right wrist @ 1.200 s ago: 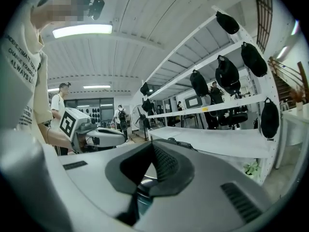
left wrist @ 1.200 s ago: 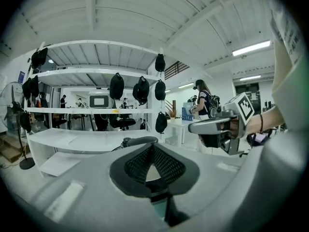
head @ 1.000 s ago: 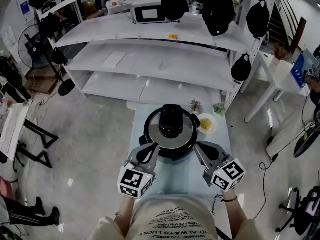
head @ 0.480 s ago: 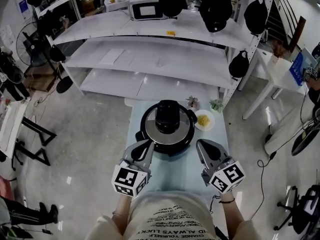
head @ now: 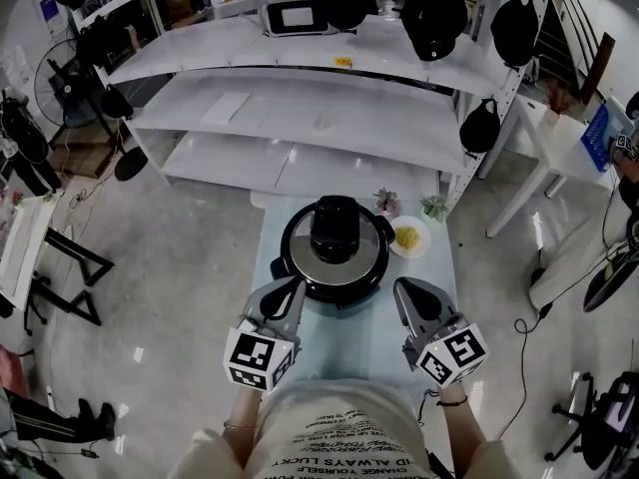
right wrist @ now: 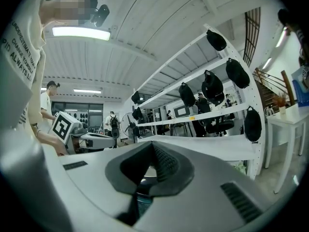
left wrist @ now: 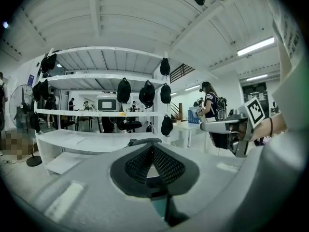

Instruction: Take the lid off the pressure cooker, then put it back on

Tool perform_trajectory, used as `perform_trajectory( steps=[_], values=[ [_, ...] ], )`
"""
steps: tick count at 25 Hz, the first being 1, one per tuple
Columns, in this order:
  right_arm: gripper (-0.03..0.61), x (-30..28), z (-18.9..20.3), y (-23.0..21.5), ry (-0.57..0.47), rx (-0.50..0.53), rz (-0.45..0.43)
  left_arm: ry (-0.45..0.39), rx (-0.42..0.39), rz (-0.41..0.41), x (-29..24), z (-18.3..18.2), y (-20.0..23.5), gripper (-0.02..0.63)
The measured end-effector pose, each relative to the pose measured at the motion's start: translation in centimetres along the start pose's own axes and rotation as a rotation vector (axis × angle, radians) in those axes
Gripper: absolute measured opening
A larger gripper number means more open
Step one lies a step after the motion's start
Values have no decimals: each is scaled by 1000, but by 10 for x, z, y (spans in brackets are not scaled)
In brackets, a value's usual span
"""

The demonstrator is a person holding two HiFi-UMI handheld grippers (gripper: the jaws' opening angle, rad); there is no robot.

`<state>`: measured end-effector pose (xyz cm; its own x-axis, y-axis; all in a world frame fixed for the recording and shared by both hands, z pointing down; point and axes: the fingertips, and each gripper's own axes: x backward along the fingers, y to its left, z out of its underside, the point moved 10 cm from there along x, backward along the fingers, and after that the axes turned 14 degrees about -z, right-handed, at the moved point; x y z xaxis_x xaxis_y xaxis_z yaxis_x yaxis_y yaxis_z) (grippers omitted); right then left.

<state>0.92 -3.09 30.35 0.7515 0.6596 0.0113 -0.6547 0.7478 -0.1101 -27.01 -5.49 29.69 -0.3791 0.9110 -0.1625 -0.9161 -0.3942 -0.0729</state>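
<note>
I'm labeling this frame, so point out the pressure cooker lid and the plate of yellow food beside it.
pressure cooker lid [head: 336, 230], head view, on its black top handle.
plate [head: 425, 239], head view, on the bare white rim at its right side.

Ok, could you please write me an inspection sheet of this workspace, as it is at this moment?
Surface: small pale blue table.
Job's things: pressure cooker at the centre, lid on it.
Clutter: plate of yellow food and two small plants beyond the cooker, to the right.
Grippers: left gripper and right gripper in front of the cooker, jaws shut, both empty.
Cables: black cable on the floor, right of the table.
Surroundings: white shelving with hung black bags, a microwave on top; a fan at left.
</note>
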Motion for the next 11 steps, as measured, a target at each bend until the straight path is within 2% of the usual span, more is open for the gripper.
perform_trajectory(
  steps=[11],
  values=[
    [5, 3, -1, -3, -1, -1, 30, 18, -4, 0, 0, 5, -2, 28]
  ],
)
